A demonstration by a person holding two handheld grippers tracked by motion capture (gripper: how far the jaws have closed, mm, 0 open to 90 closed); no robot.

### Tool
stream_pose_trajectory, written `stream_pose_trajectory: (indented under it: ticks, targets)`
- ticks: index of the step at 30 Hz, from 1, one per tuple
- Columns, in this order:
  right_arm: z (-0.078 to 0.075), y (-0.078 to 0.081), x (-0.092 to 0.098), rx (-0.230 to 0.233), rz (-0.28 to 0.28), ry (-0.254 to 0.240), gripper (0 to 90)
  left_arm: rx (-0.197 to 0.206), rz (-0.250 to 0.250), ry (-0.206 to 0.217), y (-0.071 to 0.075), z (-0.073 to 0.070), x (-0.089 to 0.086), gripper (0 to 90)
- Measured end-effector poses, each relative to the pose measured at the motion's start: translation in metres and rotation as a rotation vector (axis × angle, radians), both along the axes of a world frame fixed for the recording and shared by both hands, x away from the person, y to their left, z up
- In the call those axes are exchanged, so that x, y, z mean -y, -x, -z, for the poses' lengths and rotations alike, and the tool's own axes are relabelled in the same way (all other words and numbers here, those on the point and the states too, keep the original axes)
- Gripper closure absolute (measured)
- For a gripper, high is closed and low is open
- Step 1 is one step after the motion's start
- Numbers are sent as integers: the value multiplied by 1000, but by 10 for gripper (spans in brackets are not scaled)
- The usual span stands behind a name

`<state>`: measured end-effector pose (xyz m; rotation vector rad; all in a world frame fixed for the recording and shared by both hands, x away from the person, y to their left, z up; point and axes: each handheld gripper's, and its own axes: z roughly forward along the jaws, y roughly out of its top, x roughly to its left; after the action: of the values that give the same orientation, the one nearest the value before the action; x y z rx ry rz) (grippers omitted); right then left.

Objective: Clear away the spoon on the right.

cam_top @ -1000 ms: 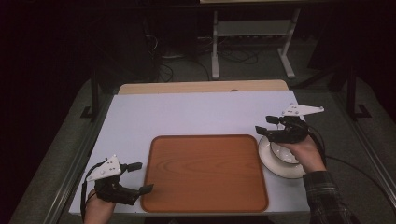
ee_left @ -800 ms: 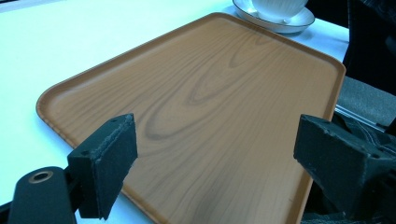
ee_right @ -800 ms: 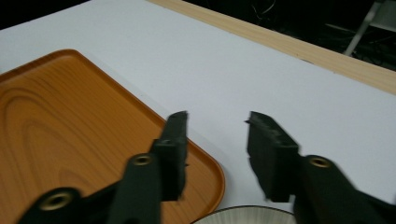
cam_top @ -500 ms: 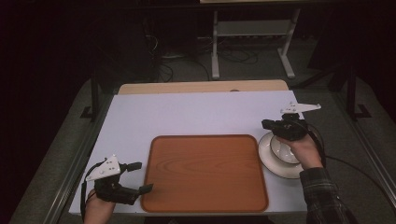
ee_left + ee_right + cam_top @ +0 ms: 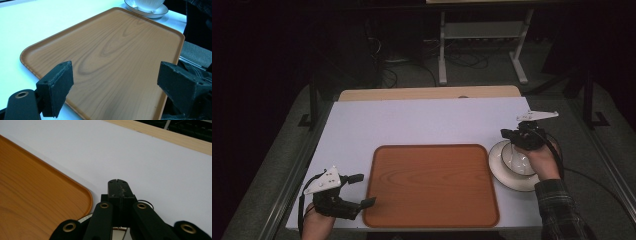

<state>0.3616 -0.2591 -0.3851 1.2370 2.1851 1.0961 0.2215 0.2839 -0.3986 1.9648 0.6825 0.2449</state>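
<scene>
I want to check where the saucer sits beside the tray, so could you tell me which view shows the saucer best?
The high view: the white saucer lies flat right of the wooden tray, most of its rim visible, partly under the person's right hand. The left gripper view catches its near rim at the top edge. The right gripper view gives a sliver.

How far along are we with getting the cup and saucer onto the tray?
Early. Done: the right gripper has just closed at the cup's far rim; what its jaws pinch I cannot make out. In hand: that grasp, with the cup sitting on its saucer on the table, right of the tray. Left: lifting it over, probably; the tray is bare. The left gripper waits open at the tray's left edge.
</scene>
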Motion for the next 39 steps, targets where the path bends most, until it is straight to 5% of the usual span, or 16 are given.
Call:
stream_pose_trajectory:
  ticks: [39]
  targets:
    - [3, 12, 52, 8, 154, 26, 895, 4, -5, 3, 1, -1, -1, 130]
